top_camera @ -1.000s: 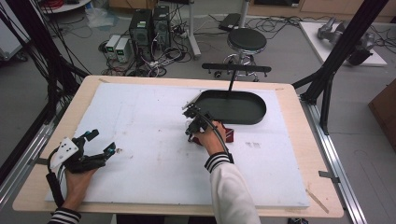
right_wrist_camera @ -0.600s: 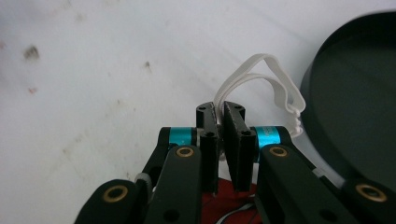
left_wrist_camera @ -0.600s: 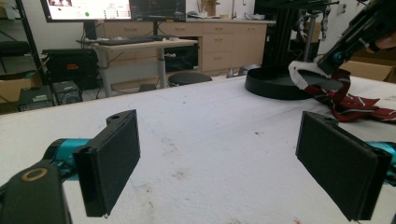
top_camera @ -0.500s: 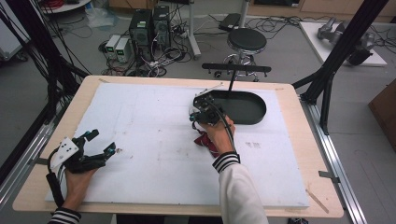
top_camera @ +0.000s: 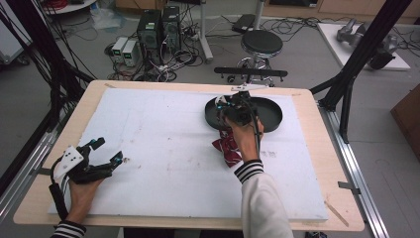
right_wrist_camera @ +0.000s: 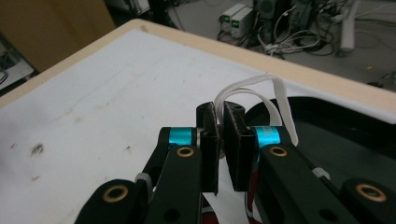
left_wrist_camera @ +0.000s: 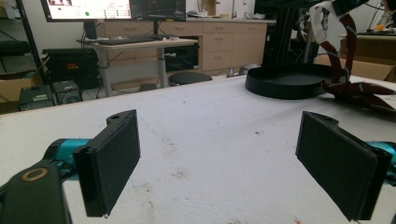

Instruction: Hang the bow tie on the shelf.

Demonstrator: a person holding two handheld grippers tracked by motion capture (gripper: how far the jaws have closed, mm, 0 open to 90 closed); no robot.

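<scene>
In the high view the right gripper (top_camera: 236,110), just right of centre in the frame, was raised over the near rim of the oval black tray (top_camera: 271,115), its jaws clamped on the white strap (right_wrist_camera: 254,93) of a red-and-white patterned cloth item (top_camera: 227,148), perhaps a small bag. Most of that item hung down and trailed on the white foam board (top_camera: 163,148) just below the tray, so the lift looked under way but the drop into the tray was not yet done; the tray itself looked bare. At the lower left of that frame the left gripper (top_camera: 101,161) lay low over the board with its jaws spread wide and nothing between them, well apart from the work.
</scene>
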